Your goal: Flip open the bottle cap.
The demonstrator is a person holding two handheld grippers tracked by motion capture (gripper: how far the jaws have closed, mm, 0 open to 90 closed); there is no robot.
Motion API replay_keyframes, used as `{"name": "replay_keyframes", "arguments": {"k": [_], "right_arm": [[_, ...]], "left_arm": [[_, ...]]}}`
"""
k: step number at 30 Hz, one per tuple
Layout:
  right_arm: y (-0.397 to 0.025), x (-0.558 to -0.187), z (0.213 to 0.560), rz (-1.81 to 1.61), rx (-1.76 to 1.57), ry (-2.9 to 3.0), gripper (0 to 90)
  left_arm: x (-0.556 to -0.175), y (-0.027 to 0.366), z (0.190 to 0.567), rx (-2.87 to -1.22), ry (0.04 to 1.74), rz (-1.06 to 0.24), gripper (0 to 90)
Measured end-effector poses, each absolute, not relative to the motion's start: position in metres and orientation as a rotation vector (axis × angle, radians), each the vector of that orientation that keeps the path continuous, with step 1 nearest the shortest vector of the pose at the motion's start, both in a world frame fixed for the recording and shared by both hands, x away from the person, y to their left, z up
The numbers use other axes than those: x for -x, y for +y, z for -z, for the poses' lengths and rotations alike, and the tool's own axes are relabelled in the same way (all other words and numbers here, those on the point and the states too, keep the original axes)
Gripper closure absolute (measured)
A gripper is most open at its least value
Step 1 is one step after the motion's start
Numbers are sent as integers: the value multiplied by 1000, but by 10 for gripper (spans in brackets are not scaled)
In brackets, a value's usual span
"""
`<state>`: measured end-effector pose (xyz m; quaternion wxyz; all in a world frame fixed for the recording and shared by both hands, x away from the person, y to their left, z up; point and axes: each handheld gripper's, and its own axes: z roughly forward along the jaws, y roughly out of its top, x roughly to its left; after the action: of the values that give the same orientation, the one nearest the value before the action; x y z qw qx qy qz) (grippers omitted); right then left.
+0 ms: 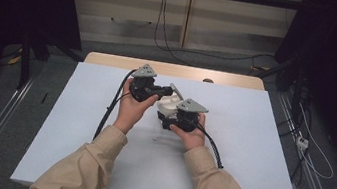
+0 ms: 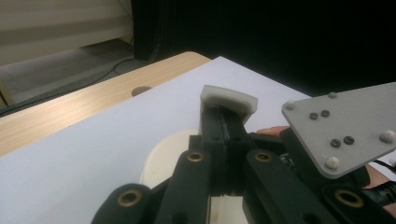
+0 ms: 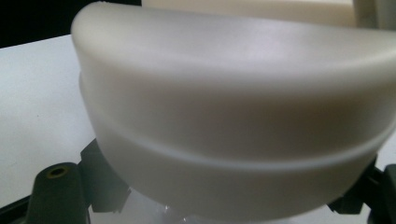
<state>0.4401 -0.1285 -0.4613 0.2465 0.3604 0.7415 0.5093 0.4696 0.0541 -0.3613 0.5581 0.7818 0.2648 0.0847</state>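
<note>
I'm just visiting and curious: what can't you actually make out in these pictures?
- High view: the white container sits mostly behind both hands, so its shape is unclear.
- Right gripper view: the container hides the right tool's jaw tips and is cut off by the edges.
- Left gripper view: the left tool clamps a white flap; the container below is hidden.

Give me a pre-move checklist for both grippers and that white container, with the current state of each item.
1. Left gripper has a firm hold: ok. Its jaws are closed on a thin white lid standing upright.
2. Right gripper has a hold on the white container: cannot tell. The container sits right between its jaws, but the contact is hidden.
3. Container is supported: ok. It rests low over the white table between the two hands.
4. Lid is free of the container: cannot tell. The joint is hidden behind the jaws.
5. Cables are out of the way: ok. Each trails back beside its forearm.
</note>
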Motion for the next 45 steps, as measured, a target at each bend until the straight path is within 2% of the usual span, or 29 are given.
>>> {"name": "replay_keyframes", "arguments": {"k": [45], "right_arm": [[-129, -440, 462, -1389, -988, 2022, 184]], "left_arm": [[-476, 36, 351, -1860, 597, -204, 900]]}}
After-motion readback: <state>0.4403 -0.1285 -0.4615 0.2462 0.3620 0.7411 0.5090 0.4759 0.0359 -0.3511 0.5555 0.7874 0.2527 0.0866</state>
